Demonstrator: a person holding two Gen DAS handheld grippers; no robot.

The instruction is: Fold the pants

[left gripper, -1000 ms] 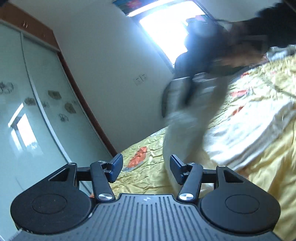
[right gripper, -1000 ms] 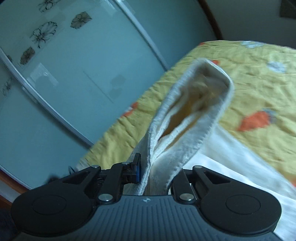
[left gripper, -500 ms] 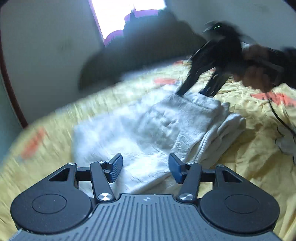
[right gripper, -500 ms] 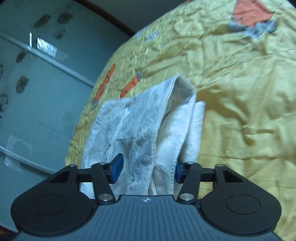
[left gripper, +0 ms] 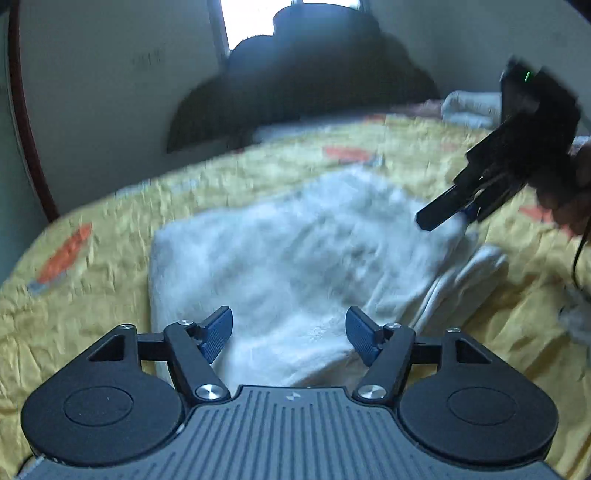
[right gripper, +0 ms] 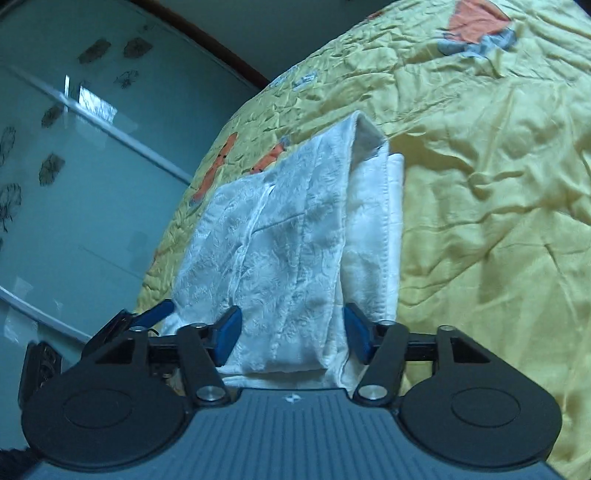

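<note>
White, textured cloth directly ahead of both claws: folded white jacquard pants (left gripper: 291, 258) lying flat on the bed with the crinkled yellow quilt (left gripper: 92, 302).

From the left wrist view, nearest: left claw (left gripper: 289, 334) released, blue-padded fingers (left gripper: 218, 332) spread wide, nothing between them, hovering at the near end of the pants. Just past the fingertips, a broad folded panel of white fabric, blurred. To the right of that panel, lower layers with stitched hems (left gripper: 465, 280) peeking out from under the top fold. Farther on, at the far right corner of the folded pile, right claw (left gripper: 443, 218), black, angled down toward the cloth, tip just at the fabric; whether touching, cannot tell through the blur. Beyond, orange patches on the quilt (left gripper: 347, 153), then a dark rounded shape (left gripper: 314, 81) against a pale wall (left gripper: 110, 92) with a bright window (left gripper: 255, 18) behind.

From the right wrist view, nearest: right claw (right gripper: 293, 334) likewise released, blue pads (right gripper: 229, 332) wide apart on either side of the end of the pants (right gripper: 295, 236), not pinching it. Top fold raised slightly into a ridge, a flatter hemmed layer beside it on the right. Past the pants, rumpled yellow quilt (right gripper: 480, 184) stretching to the far edge of the bed. To the left, frosted glass wardrobe doors with a dark leaf pattern (right gripper: 74, 166).
</note>
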